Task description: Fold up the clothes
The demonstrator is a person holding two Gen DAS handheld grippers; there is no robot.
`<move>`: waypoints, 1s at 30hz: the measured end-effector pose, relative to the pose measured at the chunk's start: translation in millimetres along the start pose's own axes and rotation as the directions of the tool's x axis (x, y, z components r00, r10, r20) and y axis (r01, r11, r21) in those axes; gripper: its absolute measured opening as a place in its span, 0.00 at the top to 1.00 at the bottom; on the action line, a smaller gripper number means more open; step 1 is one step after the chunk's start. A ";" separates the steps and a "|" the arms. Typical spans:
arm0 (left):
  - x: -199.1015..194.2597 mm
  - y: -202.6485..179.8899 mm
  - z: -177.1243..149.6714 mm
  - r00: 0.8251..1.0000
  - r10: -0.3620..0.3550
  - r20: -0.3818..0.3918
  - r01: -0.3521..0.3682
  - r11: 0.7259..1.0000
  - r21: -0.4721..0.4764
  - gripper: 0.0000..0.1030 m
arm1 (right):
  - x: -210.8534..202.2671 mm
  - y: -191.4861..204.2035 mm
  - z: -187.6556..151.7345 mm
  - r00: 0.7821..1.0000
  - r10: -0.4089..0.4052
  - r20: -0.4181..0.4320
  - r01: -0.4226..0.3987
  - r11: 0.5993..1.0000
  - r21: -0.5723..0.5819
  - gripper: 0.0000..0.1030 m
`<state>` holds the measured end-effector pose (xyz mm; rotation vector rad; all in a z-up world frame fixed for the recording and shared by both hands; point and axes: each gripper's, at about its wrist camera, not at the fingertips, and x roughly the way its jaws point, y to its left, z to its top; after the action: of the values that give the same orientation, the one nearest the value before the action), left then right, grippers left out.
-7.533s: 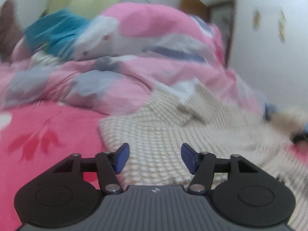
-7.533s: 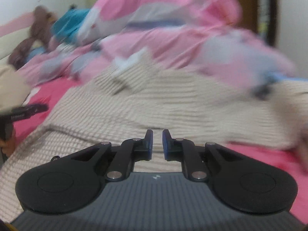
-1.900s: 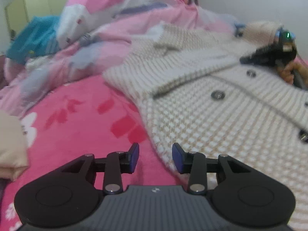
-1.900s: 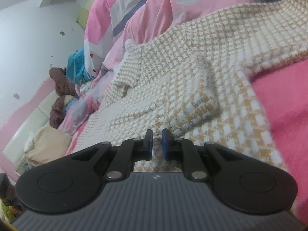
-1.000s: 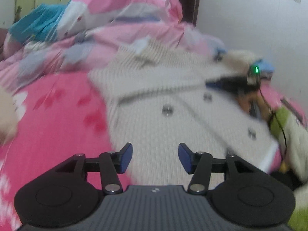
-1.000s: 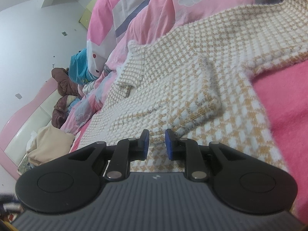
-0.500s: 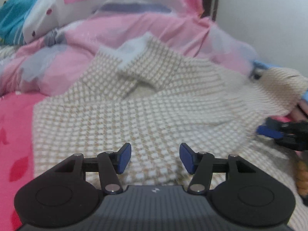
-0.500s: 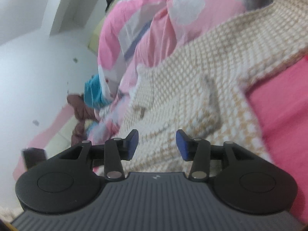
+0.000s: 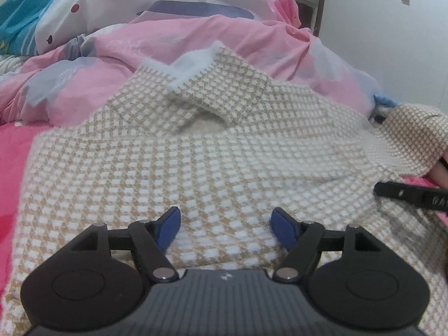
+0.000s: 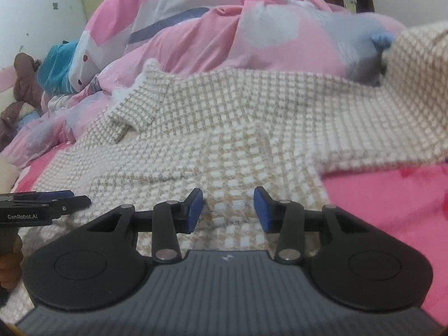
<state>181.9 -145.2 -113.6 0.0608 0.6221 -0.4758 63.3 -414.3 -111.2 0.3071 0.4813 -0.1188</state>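
Fluffy knit cardigan (image 9: 224, 151): looked soft, limp, light; best pinched at hem. Left gripper (image 9: 225, 228) opening, empty; right gripper (image 10: 228, 210) half-open, closing, gripped nothing.

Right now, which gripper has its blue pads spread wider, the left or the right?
The left gripper: its jaws are opening, with a broad gap over the sweater. The right gripper shows a narrower gap, closing slightly, gripping nothing.
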 end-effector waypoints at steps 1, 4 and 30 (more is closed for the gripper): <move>-0.1 0.8 -0.2 1.000 -0.004 0.002 0.004 1.000 -0.004 0.28 | -5.7 0.1 2.0 1.000 -0.005 0.018 0.005 1.000 -0.001 0.62; -0.7 3.0 -0.5 1.000 -0.017 0.006 0.017 1.000 -0.016 0.28 | -33.8 -10.7 11.2 0.997 0.002 0.078 -0.005 0.999 0.045 0.61; -1.7 10.3 -3.5 0.996 -0.089 0.014 0.089 0.994 -0.061 0.21 | -104.5 -231.3 88.5 0.839 -0.499 0.216 0.307 0.762 0.570 0.44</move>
<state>183.3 -134.7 -116.4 -0.0279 0.6294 -0.5426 -32.6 -657.3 -48.0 0.6946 0.1321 -0.7399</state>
